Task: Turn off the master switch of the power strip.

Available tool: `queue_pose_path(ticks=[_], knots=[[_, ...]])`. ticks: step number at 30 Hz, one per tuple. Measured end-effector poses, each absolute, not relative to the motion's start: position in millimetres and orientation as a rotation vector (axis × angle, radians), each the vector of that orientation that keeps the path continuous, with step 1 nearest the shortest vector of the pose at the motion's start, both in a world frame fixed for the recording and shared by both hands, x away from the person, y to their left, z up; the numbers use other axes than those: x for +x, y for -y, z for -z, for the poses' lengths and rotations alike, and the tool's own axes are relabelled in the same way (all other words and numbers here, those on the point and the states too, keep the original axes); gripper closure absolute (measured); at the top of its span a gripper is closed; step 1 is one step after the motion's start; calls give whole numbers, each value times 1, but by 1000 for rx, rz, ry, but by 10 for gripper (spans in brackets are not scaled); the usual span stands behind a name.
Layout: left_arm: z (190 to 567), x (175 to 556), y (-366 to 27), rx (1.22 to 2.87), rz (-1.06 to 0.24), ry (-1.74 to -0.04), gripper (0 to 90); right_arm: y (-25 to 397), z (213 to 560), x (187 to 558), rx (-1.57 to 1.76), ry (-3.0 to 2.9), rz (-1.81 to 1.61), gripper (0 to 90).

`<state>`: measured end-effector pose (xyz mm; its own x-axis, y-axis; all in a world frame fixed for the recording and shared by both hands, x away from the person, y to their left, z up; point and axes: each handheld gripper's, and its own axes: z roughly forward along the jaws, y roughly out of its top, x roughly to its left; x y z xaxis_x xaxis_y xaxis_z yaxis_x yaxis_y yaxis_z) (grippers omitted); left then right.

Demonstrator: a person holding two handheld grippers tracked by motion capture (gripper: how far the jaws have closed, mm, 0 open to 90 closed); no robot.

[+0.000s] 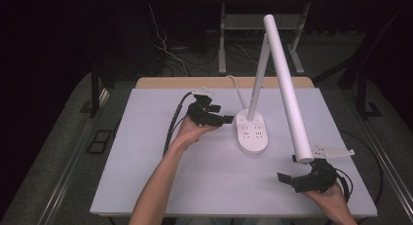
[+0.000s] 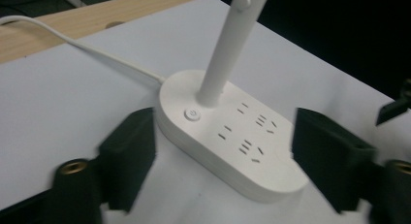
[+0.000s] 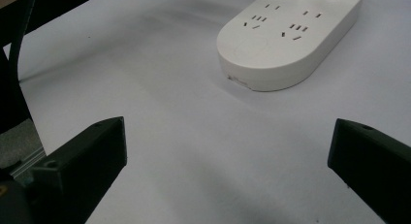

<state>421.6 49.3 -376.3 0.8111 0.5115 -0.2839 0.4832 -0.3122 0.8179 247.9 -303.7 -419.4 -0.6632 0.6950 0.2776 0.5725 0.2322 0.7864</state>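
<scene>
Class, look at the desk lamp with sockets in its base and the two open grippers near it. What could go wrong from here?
1. The lamp head slopes down to just above the right gripper; raising that gripper could knock it.
2. The left gripper has its jaws open to either side of the base; a sideways push might tip the tall lamp.
3. The white cord trails off the table and could snag.

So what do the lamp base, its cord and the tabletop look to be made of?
Lamp base: apparently moulded white plastic, smooth and slightly satin, with rounded edges, socket slots and a round power button. Cord: white, likely rubber- or PVC-sheathed, judging by how it bends softly. Tabletop: a matte pale grey-white sheet, possibly laminate or board; a wood-look edge shows behind it.
</scene>
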Motion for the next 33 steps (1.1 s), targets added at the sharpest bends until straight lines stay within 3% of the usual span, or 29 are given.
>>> queue_pose_path(ticks=[4,15,33], knots=[[375,416,-59,1974,0,-725,0,303,420,248,1222,-2362,-1414,0],[373,382,-96,1877,-67,-760,0,303,420,248,1230,-2362,-1408,0],[376,338,-139,1856,-109,-782,0,301,420,248,1230,-2361,-1408,0]])
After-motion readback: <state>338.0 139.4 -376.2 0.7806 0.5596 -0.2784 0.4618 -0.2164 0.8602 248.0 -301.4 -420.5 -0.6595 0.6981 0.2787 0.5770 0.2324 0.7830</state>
